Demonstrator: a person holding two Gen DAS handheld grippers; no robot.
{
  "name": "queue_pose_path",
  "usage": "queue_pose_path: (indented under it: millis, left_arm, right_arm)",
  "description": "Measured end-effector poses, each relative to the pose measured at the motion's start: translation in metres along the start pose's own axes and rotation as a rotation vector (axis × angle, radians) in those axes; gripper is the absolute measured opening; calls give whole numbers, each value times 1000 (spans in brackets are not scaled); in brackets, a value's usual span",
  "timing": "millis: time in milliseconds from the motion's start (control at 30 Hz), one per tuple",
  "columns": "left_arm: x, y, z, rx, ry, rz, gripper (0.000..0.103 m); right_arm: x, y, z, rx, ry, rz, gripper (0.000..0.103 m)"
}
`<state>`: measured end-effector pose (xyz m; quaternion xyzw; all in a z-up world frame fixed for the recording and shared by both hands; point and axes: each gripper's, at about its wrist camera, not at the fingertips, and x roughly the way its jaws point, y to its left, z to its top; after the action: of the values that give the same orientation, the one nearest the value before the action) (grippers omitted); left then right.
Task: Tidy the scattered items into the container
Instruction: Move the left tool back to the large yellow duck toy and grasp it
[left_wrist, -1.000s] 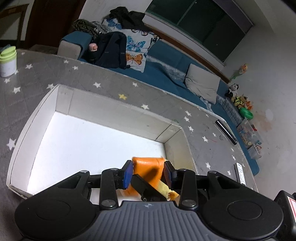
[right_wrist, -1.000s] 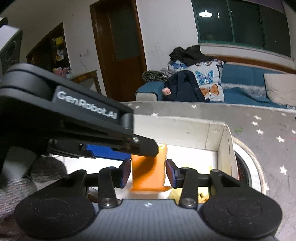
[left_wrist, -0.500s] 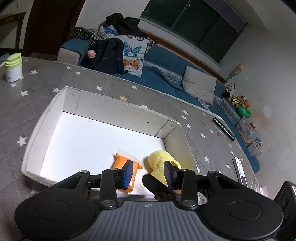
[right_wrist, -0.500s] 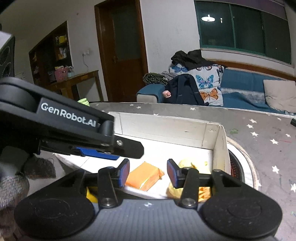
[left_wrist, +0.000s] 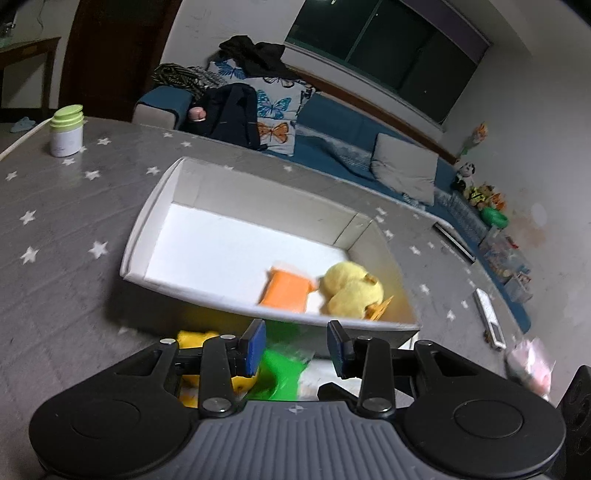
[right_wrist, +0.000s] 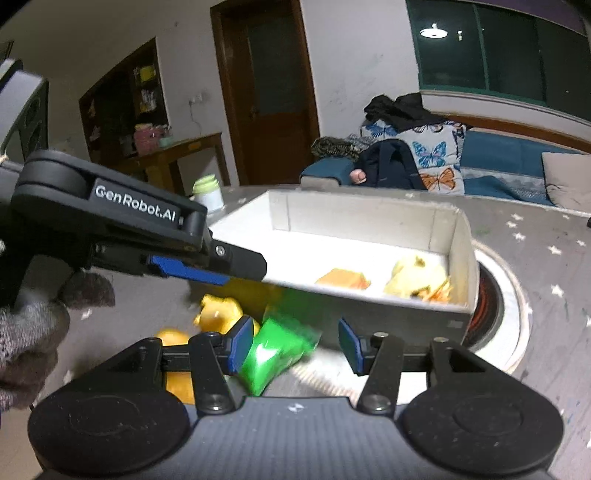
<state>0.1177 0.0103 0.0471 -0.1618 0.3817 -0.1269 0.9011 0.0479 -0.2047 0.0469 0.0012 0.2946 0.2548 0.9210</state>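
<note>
A white cardboard box (left_wrist: 207, 192) is seen on a grey star-patterned table (left_wrist: 55, 229), with an orange packet (left_wrist: 286, 290) and a yellow plush toy (left_wrist: 349, 290) already lying inside it at the near right corner. The left gripper (left_wrist: 295, 345) is held just short of the box's near wall, jaws parted with nothing pressed between the pads; the right gripper (right_wrist: 291, 343) is likewise parted and empty. Below and between both sets of fingers a green packet (right_wrist: 277, 347) lies on the table outside the box, touching or nearly touching the right gripper's left pad (blur makes this hard to settle), and yellow toys (right_wrist: 218, 312) lie just beside it to the left. Judged from this, the green packet is the likely next pick, and a grasp could go wrong in two ways: the slippery-looking packet may be pinched by a corner and slide out, or one of the neighbouring yellow toys may be caught along with it. The two grippers are close together, so a clash between them is possible, and the near wall of the box must be cleared on the way in or it could be nudged. Further off stand a green-lidded jar (left_wrist: 66, 129), a remote (left_wrist: 489, 317) and a pink bag (left_wrist: 530, 363), none of them obstructing.
</note>
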Motion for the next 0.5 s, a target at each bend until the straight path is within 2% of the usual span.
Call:
queue_pose_path:
  millis: [300, 500]
  left_arm:
    - [-11, 19, -16, -32, 7, 6, 39]
    - [-23, 35, -23, -70, -10, 32, 39]
  right_arm:
    - [-2, 13, -16, -11, 32, 39, 52]
    - [-6, 25, -17, -40, 37, 108, 52]
